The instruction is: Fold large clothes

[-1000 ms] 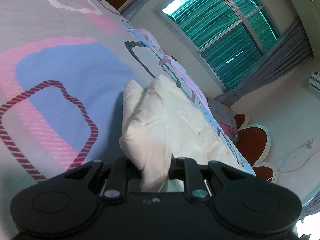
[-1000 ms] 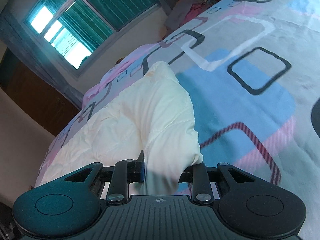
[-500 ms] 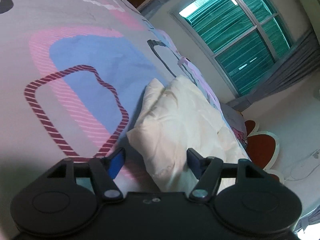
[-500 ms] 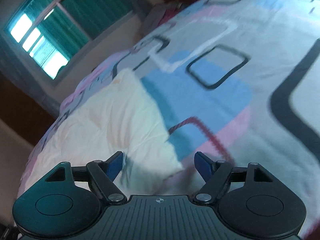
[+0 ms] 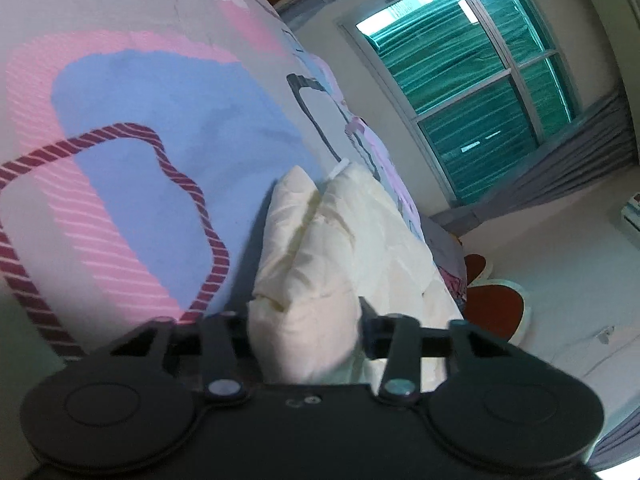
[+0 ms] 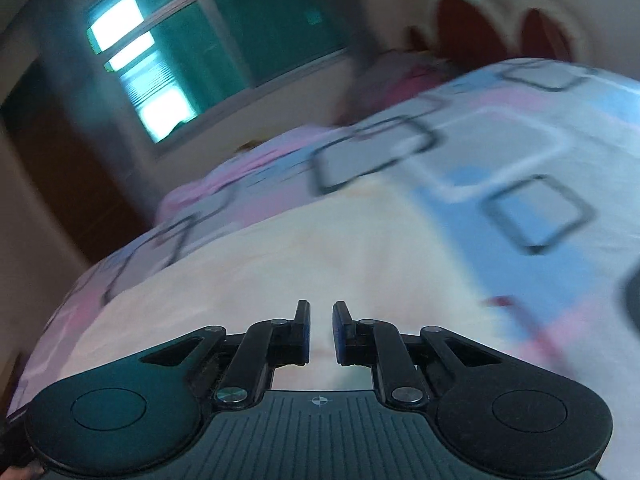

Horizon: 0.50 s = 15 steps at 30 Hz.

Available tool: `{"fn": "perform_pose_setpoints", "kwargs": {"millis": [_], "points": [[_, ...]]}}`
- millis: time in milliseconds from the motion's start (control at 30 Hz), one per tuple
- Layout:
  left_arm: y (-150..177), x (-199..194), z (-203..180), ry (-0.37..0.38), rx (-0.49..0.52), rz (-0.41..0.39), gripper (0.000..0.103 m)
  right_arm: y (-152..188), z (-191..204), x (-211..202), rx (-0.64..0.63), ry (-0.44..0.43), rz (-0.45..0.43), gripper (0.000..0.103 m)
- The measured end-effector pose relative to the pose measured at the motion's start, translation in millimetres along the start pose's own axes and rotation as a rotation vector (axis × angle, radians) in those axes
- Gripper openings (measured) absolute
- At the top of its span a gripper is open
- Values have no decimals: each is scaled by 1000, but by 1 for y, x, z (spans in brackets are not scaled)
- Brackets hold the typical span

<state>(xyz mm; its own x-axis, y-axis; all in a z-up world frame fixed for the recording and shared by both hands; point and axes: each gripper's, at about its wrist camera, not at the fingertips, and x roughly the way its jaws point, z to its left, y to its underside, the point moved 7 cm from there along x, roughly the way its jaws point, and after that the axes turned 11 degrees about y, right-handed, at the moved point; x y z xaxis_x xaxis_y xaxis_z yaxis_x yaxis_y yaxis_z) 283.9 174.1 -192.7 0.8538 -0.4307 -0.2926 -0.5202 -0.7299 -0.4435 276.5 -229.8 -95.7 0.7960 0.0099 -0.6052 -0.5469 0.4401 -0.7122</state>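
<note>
1. Bedding fills most of both views: a bedspread [image 5: 168,168] printed with pink, blue and grey blocks and dark rounded-square outlines.
2. In the left wrist view, a cream padded garment [image 5: 320,248] lies on the bedspread, running from the lower centre of the frame up toward the centre.
3. The left gripper [image 5: 306,320] sits at the bottom centre of that view. Its jaws are closing, and a thick fold of the garment bulges up between them. The fabric fills the gap from one finger to the other.
4. A dark red striped outline [image 5: 160,148] in the print curves across the left half of the left view, just beside the garment's edge.
5. A window [image 5: 472,92] with green blinds occupies the upper right of the left view, with a grey curtain [image 5: 568,160] below and right of it.
6. The right wrist view is blurred. The garment [image 6: 280,264] spreads across the lower centre and lower left of the frame, on the bedspread [image 6: 520,152].
7. The right gripper [image 6: 321,328] is at the bottom centre of that view. Its jaws stand nearly together with only a thin slit left, and nothing is between them; the garment shows behind them.
8. The window [image 6: 180,60] appears in the upper left of the right view.
</note>
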Motion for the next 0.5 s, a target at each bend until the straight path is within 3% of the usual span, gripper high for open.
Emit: {"fn": "perform_pose_setpoints", "kwargs": {"millis": [67, 167, 333, 433, 500], "points": [[0, 0, -2, 11, 8, 2, 28, 7, 34, 12, -61, -39, 18, 13], [-1, -7, -16, 27, 51, -7, 22, 18, 72, 29, -120, -62, 30, 13], [-3, -12, -33, 46, 86, -3, 21, 32, 101, 59, -135, -79, 56, 13], [-4, -11, -35, 39, 110, 6, 21, 52, 102, 89, -175, -13, 138, 11], [-4, -10, -40, 39, 135, 11, 21, 61, 100, 100, -197, 4, 136, 9]]}}
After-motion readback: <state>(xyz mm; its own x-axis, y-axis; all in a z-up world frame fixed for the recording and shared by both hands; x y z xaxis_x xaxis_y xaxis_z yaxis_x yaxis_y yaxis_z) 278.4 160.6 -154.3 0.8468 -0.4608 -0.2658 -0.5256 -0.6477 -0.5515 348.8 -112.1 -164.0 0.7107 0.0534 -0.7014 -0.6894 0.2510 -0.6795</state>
